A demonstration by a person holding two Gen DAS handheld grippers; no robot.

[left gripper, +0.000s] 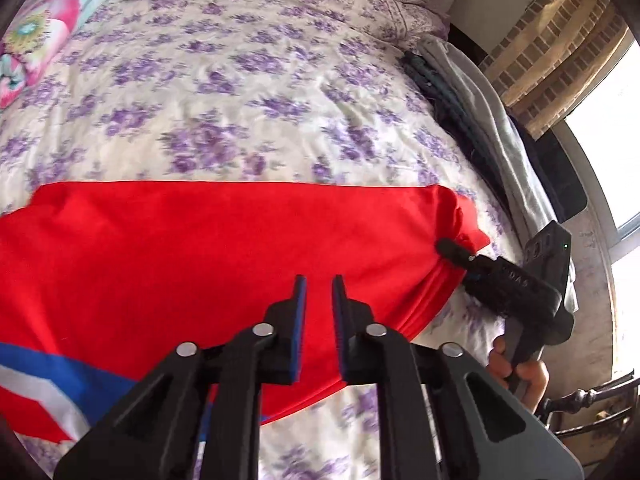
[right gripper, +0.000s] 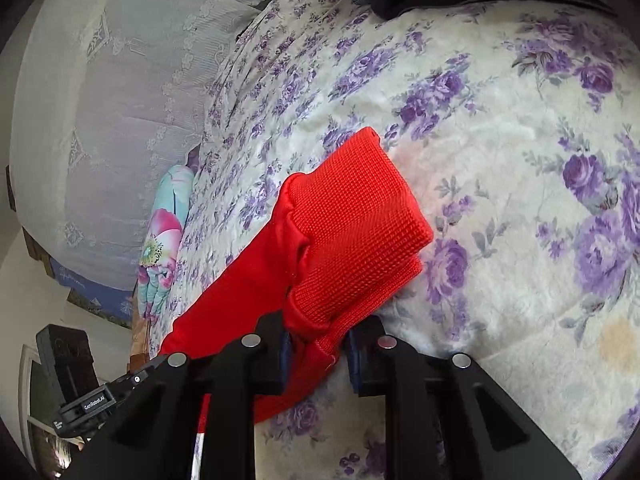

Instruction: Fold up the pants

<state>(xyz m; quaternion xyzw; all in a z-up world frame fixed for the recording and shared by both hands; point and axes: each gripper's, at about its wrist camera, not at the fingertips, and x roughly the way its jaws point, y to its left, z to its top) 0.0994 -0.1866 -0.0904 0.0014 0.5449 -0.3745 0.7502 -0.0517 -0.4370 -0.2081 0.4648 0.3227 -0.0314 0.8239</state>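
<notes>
Red pants point(left gripper: 224, 248) with a blue and white stripe point(left gripper: 60, 376) lie across a floral bedspread point(left gripper: 240, 92). My left gripper point(left gripper: 319, 284) hovers just above the red cloth, jaws a little apart, holding nothing. My right gripper point(left gripper: 460, 254) pinches the pants' end at the right. In the right wrist view it point(right gripper: 316, 344) is shut on the cloth just behind the red ribbed cuff point(right gripper: 356, 224), which sticks out past the fingers above the bedspread point(right gripper: 520, 160).
A floral pillow point(left gripper: 44, 28) lies at the bed's far left. Dark and grey folded clothes point(left gripper: 460, 92) lie along the bed's right edge. A brick wall and a window point(left gripper: 600, 92) are beyond. A lace curtain point(right gripper: 100, 100) hangs past the bed.
</notes>
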